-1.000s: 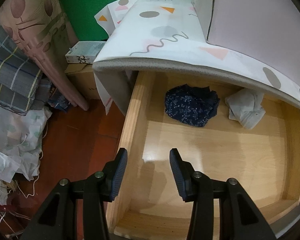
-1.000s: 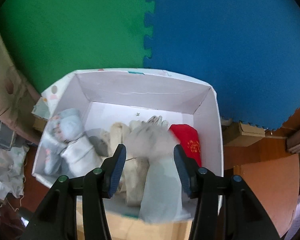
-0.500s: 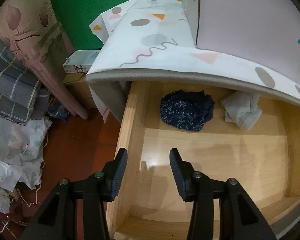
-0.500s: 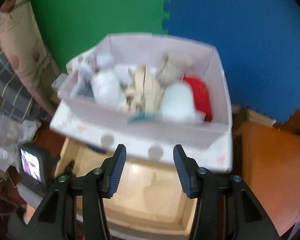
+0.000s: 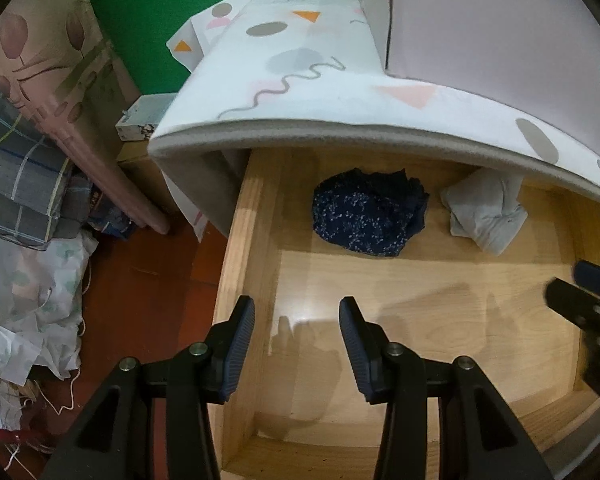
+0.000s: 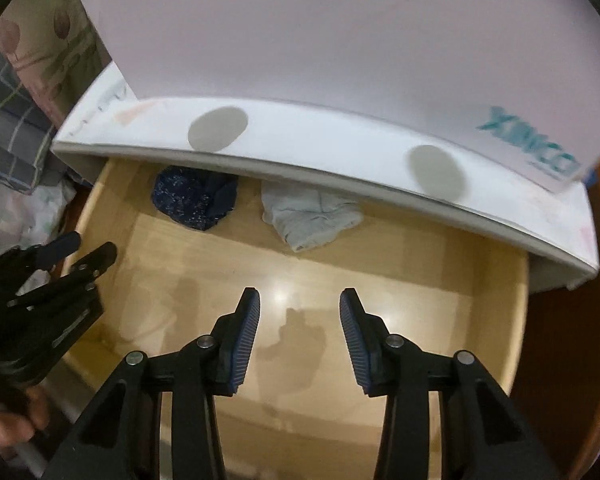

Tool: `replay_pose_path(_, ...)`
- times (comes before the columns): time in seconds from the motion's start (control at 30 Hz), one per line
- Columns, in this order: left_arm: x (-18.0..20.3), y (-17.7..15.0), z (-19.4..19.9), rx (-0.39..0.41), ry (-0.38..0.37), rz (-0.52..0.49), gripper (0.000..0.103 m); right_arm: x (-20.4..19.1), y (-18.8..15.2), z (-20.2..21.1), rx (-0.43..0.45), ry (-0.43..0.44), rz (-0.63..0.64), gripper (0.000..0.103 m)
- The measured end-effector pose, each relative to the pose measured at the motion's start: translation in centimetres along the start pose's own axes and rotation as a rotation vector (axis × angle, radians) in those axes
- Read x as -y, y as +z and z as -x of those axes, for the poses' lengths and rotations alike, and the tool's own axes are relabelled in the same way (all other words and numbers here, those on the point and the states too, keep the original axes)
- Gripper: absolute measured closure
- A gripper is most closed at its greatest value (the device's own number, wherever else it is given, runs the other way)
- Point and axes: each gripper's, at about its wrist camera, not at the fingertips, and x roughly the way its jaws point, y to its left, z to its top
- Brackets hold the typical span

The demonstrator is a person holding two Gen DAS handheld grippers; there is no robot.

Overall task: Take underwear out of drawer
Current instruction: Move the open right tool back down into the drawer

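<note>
Open pale-wood drawer (image 5: pixel 420 320) holds 2 bundles at the back: 1 navy speckled underwear (image 5: pixel 368 216), 1 light grey underwear (image 5: pixel 484 216), near but apart. My left gripper (image 5: pixel 296 344) & right gripper (image 6: pixel 300 336) both gape, empty. Right one has swung down from the white cardboard box (image 6: pixel 340 40), now over the drawer. Patterned white cloth (image 5: pixel 300 80) overhangs both bundles.

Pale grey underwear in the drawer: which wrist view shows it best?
Right wrist. The pale grey underwear lies almost straight ahead of the open right claw, near the picture's middle, folds readable. In the left wrist view it sits off to the right, its back edge partly under the patterned top, beside the dark blue underwear.
</note>
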Motion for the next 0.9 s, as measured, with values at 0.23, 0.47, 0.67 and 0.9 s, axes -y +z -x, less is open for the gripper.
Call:
replay_pose_path(0.23, 0.2, 0.4, -0.9, -0.011, 0.010, 0.005, 0.058, 0.1, 1.0, -2.7, -0.010, -0.014, -0.035, 0.065)
replay_pose_path(0.47, -0.2, 0.5, -1.2, -0.023, 0.000, 0.023, 0.058, -0.6, 2.0, -4.8, -0.010, -0.068, 0.015, 0.067)
replay_pose_path(0.67, -0.1, 0.5, -1.2, -0.028, 0.005, 0.019, 0.058, -0.5, 2.4, -6.0, -0.036, -0.083, -0.009, 0.069)
replay_pose_path(0.9, -0.3, 0.5, -1.1, -0.032, -0.001, 0.035, 0.058, -0.3, 2.7, -7.0, -0.035, -0.102, -0.019, 0.070)
